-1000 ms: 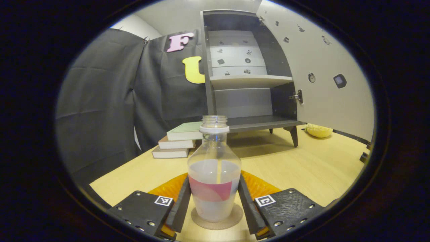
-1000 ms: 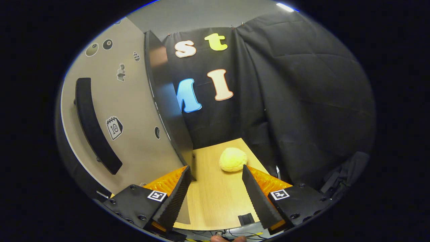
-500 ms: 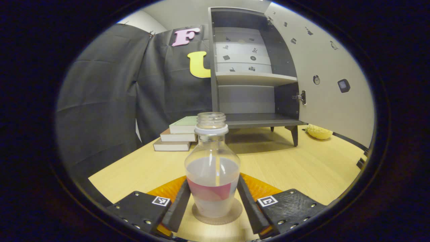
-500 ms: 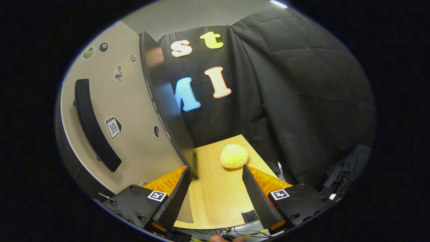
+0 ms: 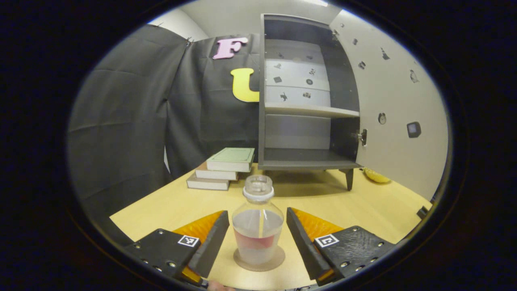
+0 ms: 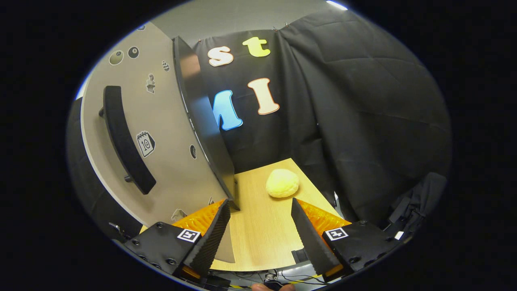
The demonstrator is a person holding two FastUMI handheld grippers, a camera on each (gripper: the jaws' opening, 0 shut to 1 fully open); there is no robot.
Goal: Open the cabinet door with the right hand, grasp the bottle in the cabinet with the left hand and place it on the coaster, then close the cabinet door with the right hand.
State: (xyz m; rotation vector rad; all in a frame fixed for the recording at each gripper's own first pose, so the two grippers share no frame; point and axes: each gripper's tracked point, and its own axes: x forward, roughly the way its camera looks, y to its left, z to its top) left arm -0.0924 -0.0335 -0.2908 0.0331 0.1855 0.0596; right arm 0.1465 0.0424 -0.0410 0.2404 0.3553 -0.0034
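Note:
In the left gripper view a clear capless bottle [image 5: 257, 230] with a red label stands upright on a round coaster [image 5: 259, 260] on the wooden table. My left gripper [image 5: 257, 236] is open, a finger on each side of the bottle with a gap to it. Behind stands the grey cabinet [image 5: 307, 105], its shelves bare, its door [image 5: 398, 113] swung out to the right. In the right gripper view my right gripper [image 6: 260, 230] is open and holds nothing. It sits at the lower front of the open door [image 6: 161, 133], whose dark curved handle [image 6: 127, 139] is up to its left.
Three stacked books [image 5: 222, 171] lie left of the cabinet. A yellow soft lump [image 6: 282, 183] rests on the table behind the door, also seen past the cabinet leg [image 5: 375, 176]. Black cloth walls close the booth on both sides. Cables hang at the near table edge [image 6: 278, 277].
My left gripper has let go of the bottle, opened and drawn back and up; the bottle stays on the coaster. My right gripper shifted slightly, and the door handle now sits a bit more to the right.

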